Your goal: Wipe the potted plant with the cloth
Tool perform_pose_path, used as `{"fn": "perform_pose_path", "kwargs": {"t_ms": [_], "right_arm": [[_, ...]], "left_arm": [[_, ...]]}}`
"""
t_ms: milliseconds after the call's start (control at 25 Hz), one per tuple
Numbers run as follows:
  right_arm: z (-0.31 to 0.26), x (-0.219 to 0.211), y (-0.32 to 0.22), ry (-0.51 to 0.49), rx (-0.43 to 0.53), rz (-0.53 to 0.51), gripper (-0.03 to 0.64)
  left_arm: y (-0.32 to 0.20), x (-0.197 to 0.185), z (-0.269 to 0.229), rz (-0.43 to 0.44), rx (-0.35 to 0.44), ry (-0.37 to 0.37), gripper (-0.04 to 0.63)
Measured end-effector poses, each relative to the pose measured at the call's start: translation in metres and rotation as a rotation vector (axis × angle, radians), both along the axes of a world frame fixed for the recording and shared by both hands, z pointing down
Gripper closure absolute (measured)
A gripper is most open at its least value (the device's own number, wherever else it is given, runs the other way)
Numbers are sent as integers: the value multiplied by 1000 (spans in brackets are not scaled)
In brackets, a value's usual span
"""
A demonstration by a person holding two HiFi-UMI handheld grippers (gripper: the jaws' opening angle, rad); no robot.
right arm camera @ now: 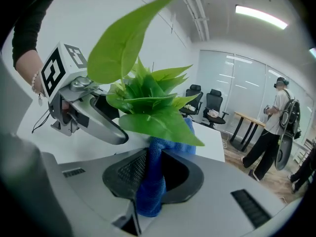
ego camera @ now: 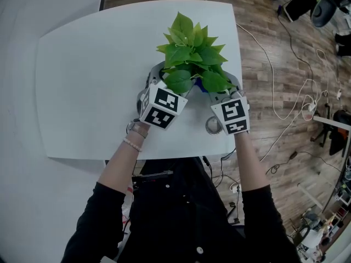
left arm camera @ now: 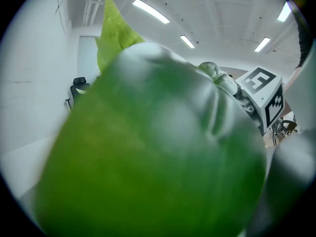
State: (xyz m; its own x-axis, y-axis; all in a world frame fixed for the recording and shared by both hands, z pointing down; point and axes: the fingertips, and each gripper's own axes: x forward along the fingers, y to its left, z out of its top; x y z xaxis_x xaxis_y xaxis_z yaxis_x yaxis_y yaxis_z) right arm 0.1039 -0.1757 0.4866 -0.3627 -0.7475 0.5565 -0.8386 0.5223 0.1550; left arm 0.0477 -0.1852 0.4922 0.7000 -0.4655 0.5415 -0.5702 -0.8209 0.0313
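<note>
The potted plant (ego camera: 192,53) stands at the middle of the white table (ego camera: 88,92); its broad green leaves hide the pot. My right gripper (ego camera: 215,92) sits at the plant's near right side, shut on a blue cloth (ego camera: 199,84). In the right gripper view the blue cloth (right arm camera: 150,181) is pinched in my right gripper (right arm camera: 148,179) and rises under a leaf (right arm camera: 158,125). My left gripper (ego camera: 159,84) reaches in from the near left. One big blurred leaf (left arm camera: 148,157) fills the left gripper view and hides its jaws.
The table's near edge (ego camera: 164,156) lies just below both grippers. White cables (ego camera: 285,92) trail over the wood floor to the right. Office chairs (right arm camera: 205,102) and a standing person (right arm camera: 274,127) are far behind the plant.
</note>
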Motion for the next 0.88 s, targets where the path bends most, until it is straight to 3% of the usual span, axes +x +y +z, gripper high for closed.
{"fn": "perform_pose_path", "kwargs": {"t_ms": [400,880], "right_arm": [[0,-10,20,-15,-17,-39,522],[-4,-27,38,-40,-38,-92,522]], "left_arm": [[6,8,-1,-166,-37,0,268],[6,6,-13,-134,-72,67,267]]}}
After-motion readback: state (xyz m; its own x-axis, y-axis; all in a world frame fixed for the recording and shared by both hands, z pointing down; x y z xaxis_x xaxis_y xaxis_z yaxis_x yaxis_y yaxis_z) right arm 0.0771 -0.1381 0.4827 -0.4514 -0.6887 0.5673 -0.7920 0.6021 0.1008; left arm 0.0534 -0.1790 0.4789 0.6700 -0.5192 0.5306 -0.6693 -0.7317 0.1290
